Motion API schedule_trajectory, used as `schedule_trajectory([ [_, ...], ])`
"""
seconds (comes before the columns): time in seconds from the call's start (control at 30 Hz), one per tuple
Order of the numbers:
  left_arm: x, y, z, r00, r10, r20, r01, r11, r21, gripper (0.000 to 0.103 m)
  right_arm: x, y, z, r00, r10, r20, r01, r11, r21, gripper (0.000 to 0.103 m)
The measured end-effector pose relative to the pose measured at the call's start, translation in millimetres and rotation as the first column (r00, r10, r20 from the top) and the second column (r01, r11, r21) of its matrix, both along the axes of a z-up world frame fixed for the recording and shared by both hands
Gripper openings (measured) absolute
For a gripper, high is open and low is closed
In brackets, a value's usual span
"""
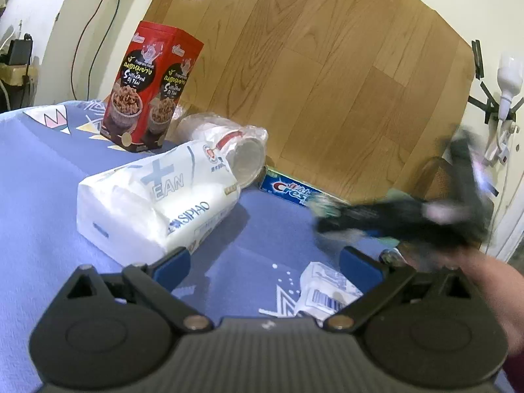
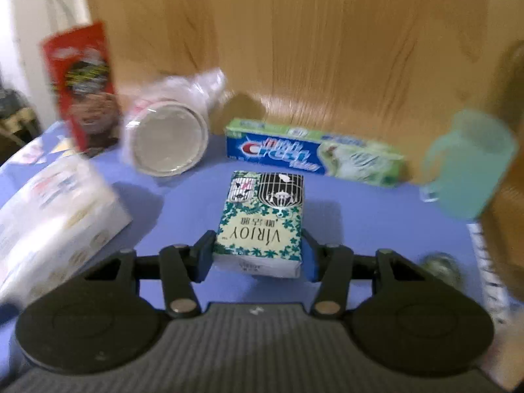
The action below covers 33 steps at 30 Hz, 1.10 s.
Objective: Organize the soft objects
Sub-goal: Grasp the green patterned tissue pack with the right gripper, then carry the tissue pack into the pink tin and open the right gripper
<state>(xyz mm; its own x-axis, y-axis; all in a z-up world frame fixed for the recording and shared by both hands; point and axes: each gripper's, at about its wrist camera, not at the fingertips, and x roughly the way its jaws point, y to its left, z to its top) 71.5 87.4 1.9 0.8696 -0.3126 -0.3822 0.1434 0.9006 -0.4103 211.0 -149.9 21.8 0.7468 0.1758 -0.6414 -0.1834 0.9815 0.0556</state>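
My right gripper [image 2: 258,252] is shut on a small Virjoy tissue pack [image 2: 262,222], green and white with a birdcage print, held above the blue cloth. In the left wrist view the right gripper [image 1: 327,216] is a blurred dark shape at the right with the pack's edge at its tip. My left gripper [image 1: 265,263] is open and empty above the cloth. A large white Sipiao tissue pack [image 1: 154,203] lies just ahead of its left finger; it also shows in the right wrist view [image 2: 49,222]. A small white packet [image 1: 324,291] lies below the right finger.
A red snack box [image 1: 147,88] stands at the back left. A sleeve of plastic cups [image 1: 229,144] lies on its side. A Crest toothpaste box [image 2: 314,157] lies along the wooden board. A mint-green mug [image 2: 471,163] stands at the right. A blue patterned cloth [image 1: 42,196] covers the table.
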Motion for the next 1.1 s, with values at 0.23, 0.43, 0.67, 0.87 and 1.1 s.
schedule_trajectory([
  [0.23, -14.2, -14.5, 7.1, 0.989, -0.149, 0.01, 0.149, 0.989, 0.003, 0.096, -169.8, -45.9, 4.4, 0.997, 0.044, 0.063, -0.049, 0.995, 0.081, 0.056],
  [0.43, -43.7, -89.8, 16.5, 0.88, -0.467, -0.089, 0.465, 0.884, -0.043, 0.092, -241.1, -61.2, -27.1, 0.998, -0.039, 0.051, 0.038, 0.999, 0.013, 0.058],
  [0.67, -52.1, -150.5, 6.3, 0.789, -0.569, -0.232, 0.579, 0.815, -0.028, 0.072, -252.6, -72.8, -32.3, 0.991, -0.064, 0.117, 0.06, 0.998, 0.035, 0.078],
  [0.87, -54.6, -181.5, 6.7, 0.76, -0.591, -0.271, 0.614, 0.79, -0.003, 0.052, -265.2, -76.7, -35.9, 0.985, -0.019, 0.173, 0.02, 1.0, -0.004, 0.054],
  [1.1, -53.1, -258.0, 56.3, 0.678, -0.719, -0.157, 0.731, 0.681, 0.041, 0.051, -291.7, -128.0, -8.2, 0.911, -0.202, 0.359, 0.201, 0.979, 0.041, 0.053],
])
